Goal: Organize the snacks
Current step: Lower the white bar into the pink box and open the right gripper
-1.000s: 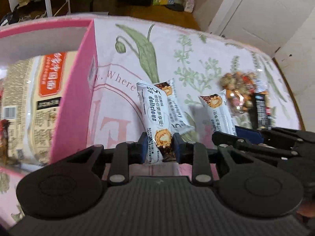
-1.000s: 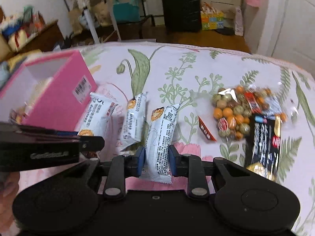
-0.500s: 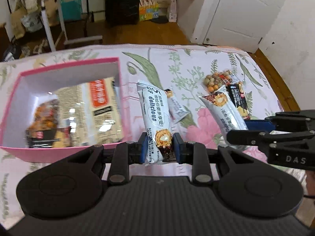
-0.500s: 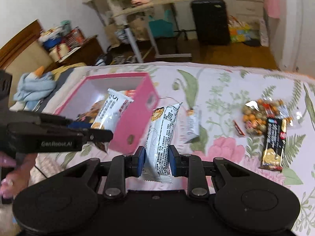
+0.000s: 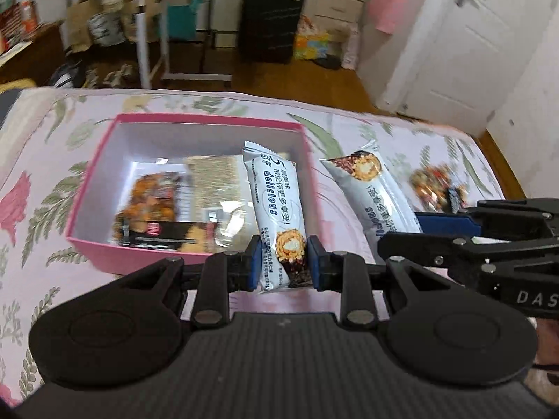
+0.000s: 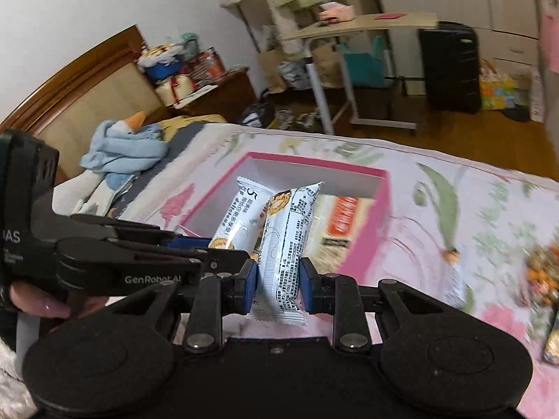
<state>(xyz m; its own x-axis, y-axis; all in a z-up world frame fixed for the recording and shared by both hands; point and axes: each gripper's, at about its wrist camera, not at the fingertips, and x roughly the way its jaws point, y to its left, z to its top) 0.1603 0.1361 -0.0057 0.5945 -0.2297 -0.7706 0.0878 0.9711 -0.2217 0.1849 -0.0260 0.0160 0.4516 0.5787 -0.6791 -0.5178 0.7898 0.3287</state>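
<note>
My left gripper (image 5: 283,265) is shut on a white snack bar (image 5: 274,206) and holds it above the near right part of the open pink box (image 5: 206,120). My right gripper (image 6: 277,277) is shut on a second white snack bar (image 6: 290,241), held above the box's near edge (image 6: 379,216). In the left wrist view the right gripper (image 5: 415,223) and its bar (image 5: 377,192) hang to the right of the box. In the right wrist view the left gripper (image 6: 216,248) and its bar (image 6: 241,216) are just left of mine. The box holds several snack packs (image 5: 150,206).
The box sits on a floral bedspread (image 5: 45,192). A bag of mixed nuts (image 6: 541,269) and another small bar (image 6: 454,279) lie on the bed to the right. A blue towel (image 6: 122,150) lies near the headboard. A desk and a black suitcase stand beyond the bed.
Both grippers have lifted and swung left with their bars, from over the loose snacks to over the pink box. The box now sits in the centre of both views.
</note>
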